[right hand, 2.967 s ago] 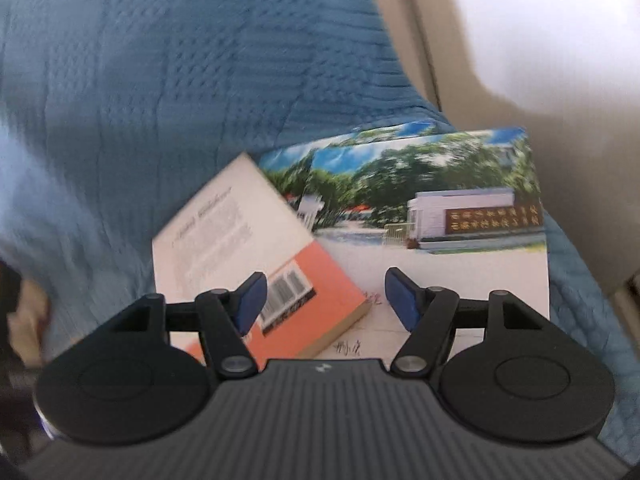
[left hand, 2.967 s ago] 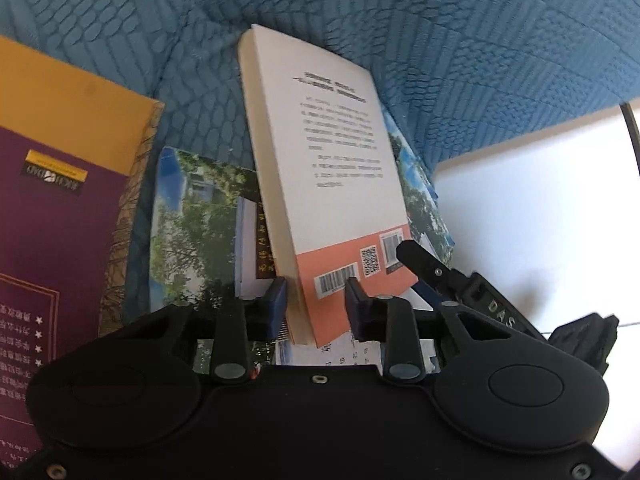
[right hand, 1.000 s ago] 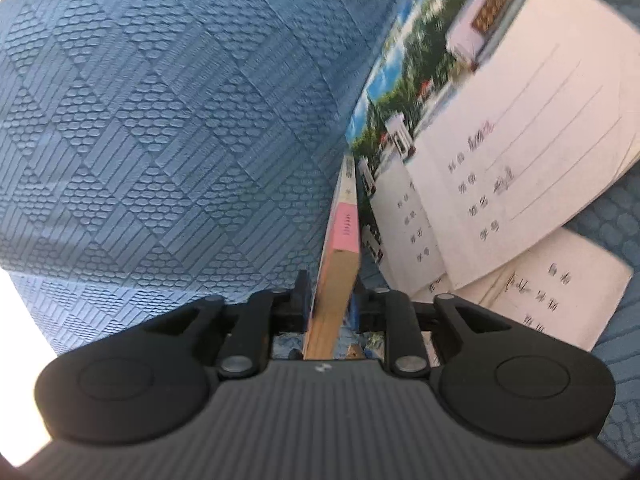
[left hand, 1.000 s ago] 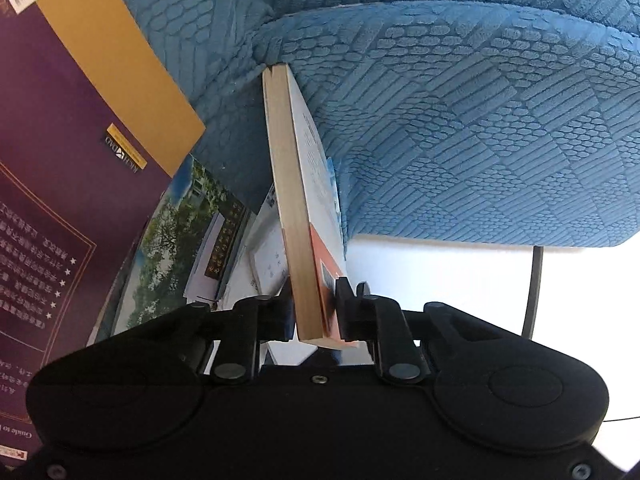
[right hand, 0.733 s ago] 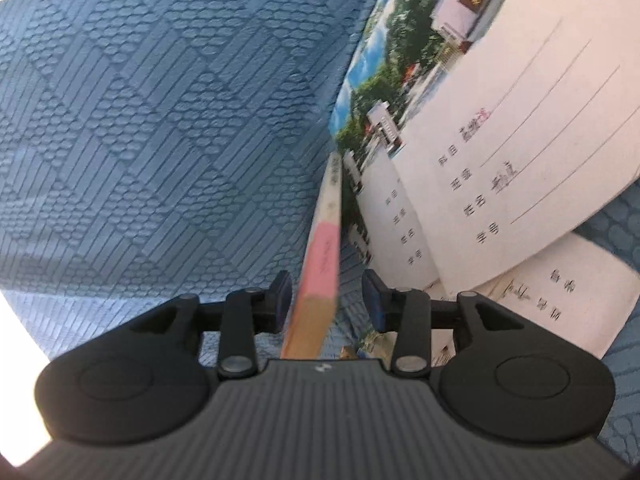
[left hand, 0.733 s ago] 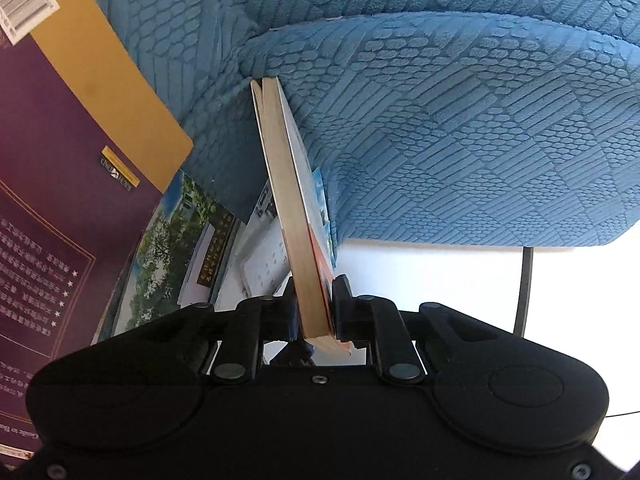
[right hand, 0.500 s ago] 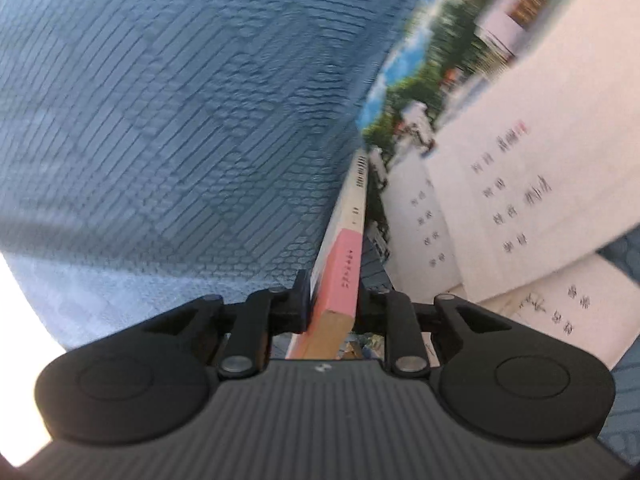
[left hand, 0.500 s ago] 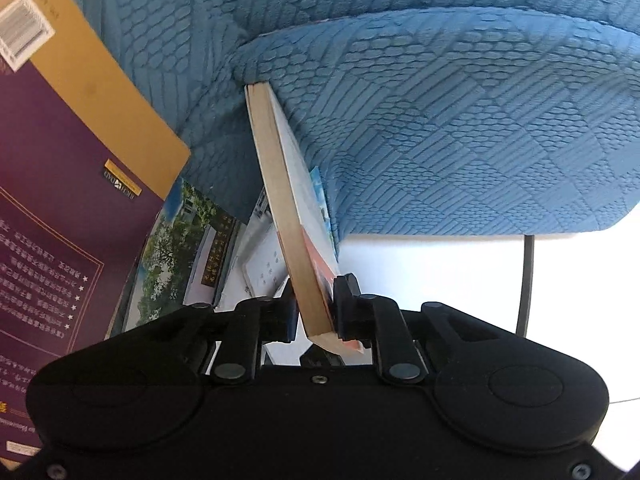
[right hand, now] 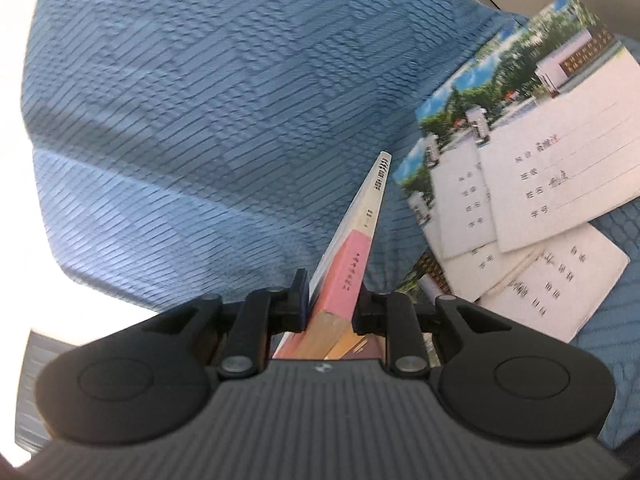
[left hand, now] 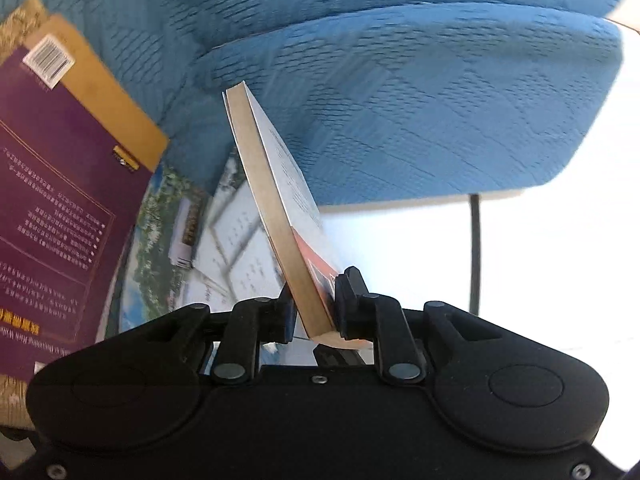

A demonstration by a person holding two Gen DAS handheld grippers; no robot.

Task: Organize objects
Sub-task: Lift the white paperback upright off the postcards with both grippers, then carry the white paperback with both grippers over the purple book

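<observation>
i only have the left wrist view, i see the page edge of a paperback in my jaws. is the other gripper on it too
Observer: Yes. In the right wrist view the right gripper is shut on the same paperback, at its spine end.
Operator: what does the spine look like
Observer: Pink near the jaws, white with dark print further out.
Operator: anything lying on that side that i can't see well
Observer: Several photo-cover notebooks fanned out on the blue quilted cover, to the right of the book, face up with handwritten name fields.
Operator: is my grip ok
Observer: The left gripper clamps the book's near corner, and the book tilts left.
</observation>
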